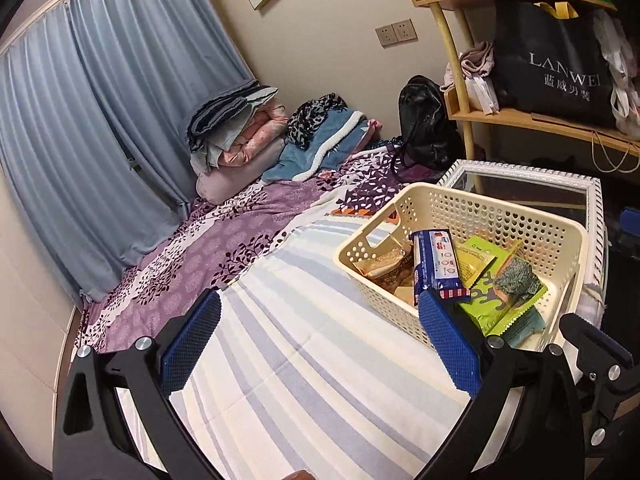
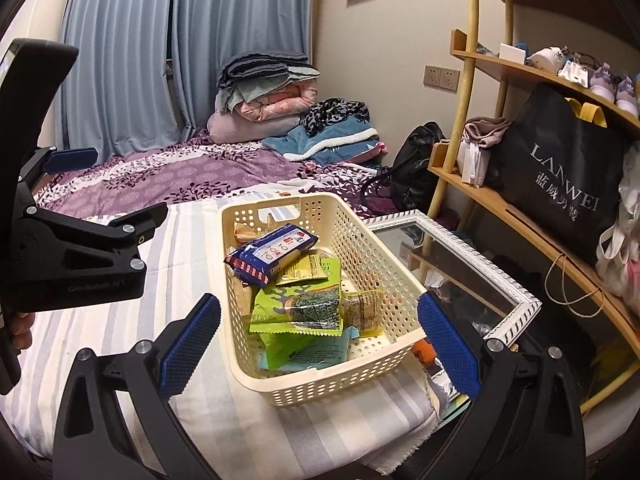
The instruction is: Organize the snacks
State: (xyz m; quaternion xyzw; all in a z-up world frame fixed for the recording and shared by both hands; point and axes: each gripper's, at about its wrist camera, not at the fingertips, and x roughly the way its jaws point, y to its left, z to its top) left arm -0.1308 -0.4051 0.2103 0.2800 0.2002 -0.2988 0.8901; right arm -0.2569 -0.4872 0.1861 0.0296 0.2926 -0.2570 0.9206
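Snacks fill the cream perforated basket (image 2: 320, 300), which sits on the striped blanket (image 2: 120, 320) spread over the bed, its far side close to a white-framed mirror (image 2: 472, 272) lying beside the bed. Inside we can pick out a blue biscuit packet (image 2: 272, 254) on top, a yellow sachet (image 2: 308, 270) under it, a green seaweed pack (image 2: 300, 306) in the middle, a brown wrapper (image 1: 384, 260) toward the far end and a small clear-wrapped item (image 2: 362, 308) by the right wall.

We see no loose snack on the blanket in either view, so we judge the gathering to be done or very nearly so. What may remain is tidying the packets or moving the basket, though the task line does not tell us which.

Our left gripper (image 1: 320, 344) hovers over bare blanket just left of the basket, jaws spread wide and holding nothing. Our right gripper (image 2: 320, 344) hangs above the basket's near end, jaws equally wide and empty, one on either side of it.
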